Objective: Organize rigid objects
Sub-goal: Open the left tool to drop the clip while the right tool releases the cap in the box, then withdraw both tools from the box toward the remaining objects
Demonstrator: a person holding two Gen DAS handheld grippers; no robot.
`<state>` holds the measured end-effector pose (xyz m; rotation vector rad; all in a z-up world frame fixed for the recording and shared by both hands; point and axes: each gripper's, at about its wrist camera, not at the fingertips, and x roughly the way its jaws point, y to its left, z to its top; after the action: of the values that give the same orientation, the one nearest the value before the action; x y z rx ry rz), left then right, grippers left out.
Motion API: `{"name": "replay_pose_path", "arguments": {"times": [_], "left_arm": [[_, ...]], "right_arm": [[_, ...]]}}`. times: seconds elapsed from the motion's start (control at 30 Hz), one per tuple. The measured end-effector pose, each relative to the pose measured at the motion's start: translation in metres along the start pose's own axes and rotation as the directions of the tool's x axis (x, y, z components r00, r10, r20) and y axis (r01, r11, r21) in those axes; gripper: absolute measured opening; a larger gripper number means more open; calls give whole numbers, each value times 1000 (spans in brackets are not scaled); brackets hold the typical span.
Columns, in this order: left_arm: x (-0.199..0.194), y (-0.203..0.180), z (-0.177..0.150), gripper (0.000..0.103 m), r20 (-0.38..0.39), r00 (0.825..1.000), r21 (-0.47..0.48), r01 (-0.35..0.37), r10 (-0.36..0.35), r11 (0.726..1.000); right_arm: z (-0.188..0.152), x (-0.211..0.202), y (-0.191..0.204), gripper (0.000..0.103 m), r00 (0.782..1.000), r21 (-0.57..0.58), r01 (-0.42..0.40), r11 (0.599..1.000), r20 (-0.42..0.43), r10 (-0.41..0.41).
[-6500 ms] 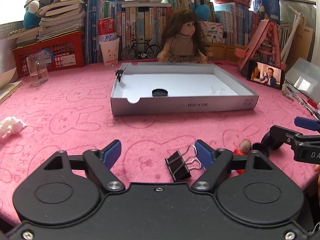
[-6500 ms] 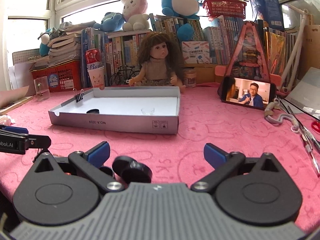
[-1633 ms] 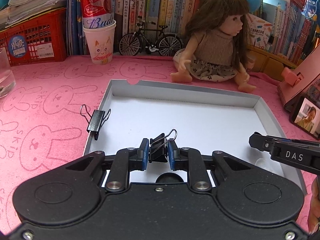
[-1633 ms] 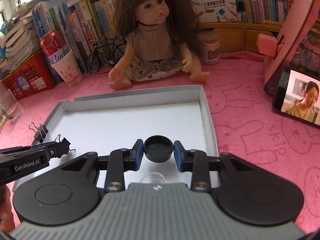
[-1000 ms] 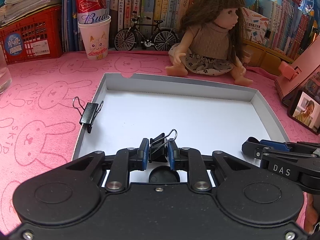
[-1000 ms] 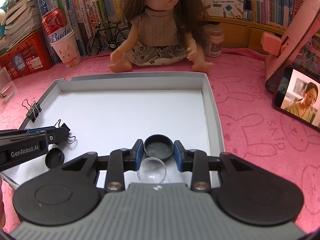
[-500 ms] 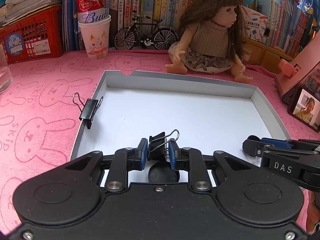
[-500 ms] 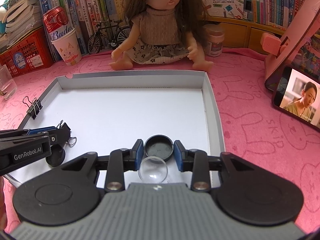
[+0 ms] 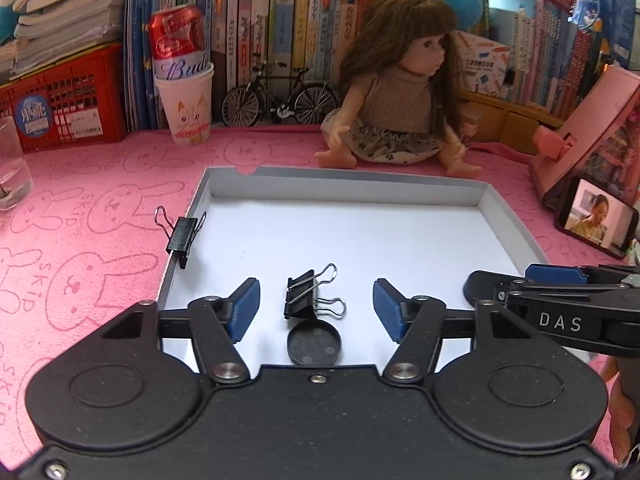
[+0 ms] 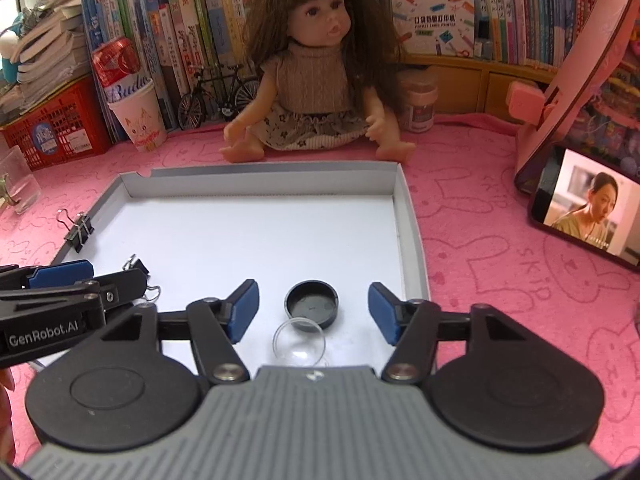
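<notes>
A shallow white box lid (image 9: 348,184) lies on the pink cloth; it also shows in the right wrist view (image 10: 412,240). My left gripper (image 9: 316,308) is open over its near left part, and a black binder clip (image 9: 306,294) lies on the lid floor between the fingers, next to a black round cap (image 9: 314,346). My right gripper (image 10: 312,306) is open over the near right part. Another black cap (image 10: 312,306) lies between its fingers beside a clear round lid (image 10: 298,340). A second binder clip (image 9: 182,234) is clamped on the lid's left wall.
A doll (image 9: 400,108) sits just behind the lid. A paper cup with a red can (image 9: 184,92), a toy bicycle (image 9: 280,100), a red crate (image 9: 60,112) and books line the back. A phone (image 10: 588,216) on a pink stand plays at right. A glass (image 9: 10,168) stands far left.
Both grippers have opened. The left one let go of the binder clip and the right one let go of the black cap; both now lie on the lid floor.
</notes>
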<state>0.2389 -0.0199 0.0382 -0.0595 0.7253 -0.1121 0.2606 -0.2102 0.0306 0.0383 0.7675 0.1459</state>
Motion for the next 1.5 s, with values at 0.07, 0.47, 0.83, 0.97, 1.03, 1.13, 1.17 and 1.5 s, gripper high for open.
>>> {"name": "replay_pose_path", "arguments": {"times": [0.07, 0.47, 0.83, 0.97, 1.03, 1.13, 1.17, 1.5], "left_arm": [[-8, -1, -2, 67, 19, 1000, -3, 5, -5, 1000], [-49, -15, -13, 73, 98, 994, 7, 40, -41, 999], [-78, -22, -33, 73, 174, 984, 27, 28, -32, 999], [-88, -22, -43, 73, 187, 981, 35, 37, -43, 999], [-92, -21, -48, 73, 189, 981, 36, 43, -49, 998], [-100, -22, -55, 73, 200, 978, 47, 47, -56, 998], [-103, -22, -58, 73, 204, 977, 51, 49, -58, 997], [-122, -25, -91, 69, 222, 970, 70, 83, -97, 994]], "right_arm": [[-1, -8, 1, 79, 1000, -9, -7, 1000, 20, 7], [-11, -48, 2, 87, 993, -38, -4, 999, 117, 9], [-26, -74, 3, 88, 984, -66, -1, 998, 177, 13], [-34, -83, 2, 88, 982, -67, -15, 998, 185, 27], [-38, -87, 2, 88, 982, -70, -21, 997, 188, 34], [-45, -93, 3, 88, 979, -77, -22, 997, 199, 37], [-47, -95, 3, 89, 979, -79, -23, 997, 202, 39], [-77, -113, 6, 89, 972, -84, -13, 996, 231, 33]]}}
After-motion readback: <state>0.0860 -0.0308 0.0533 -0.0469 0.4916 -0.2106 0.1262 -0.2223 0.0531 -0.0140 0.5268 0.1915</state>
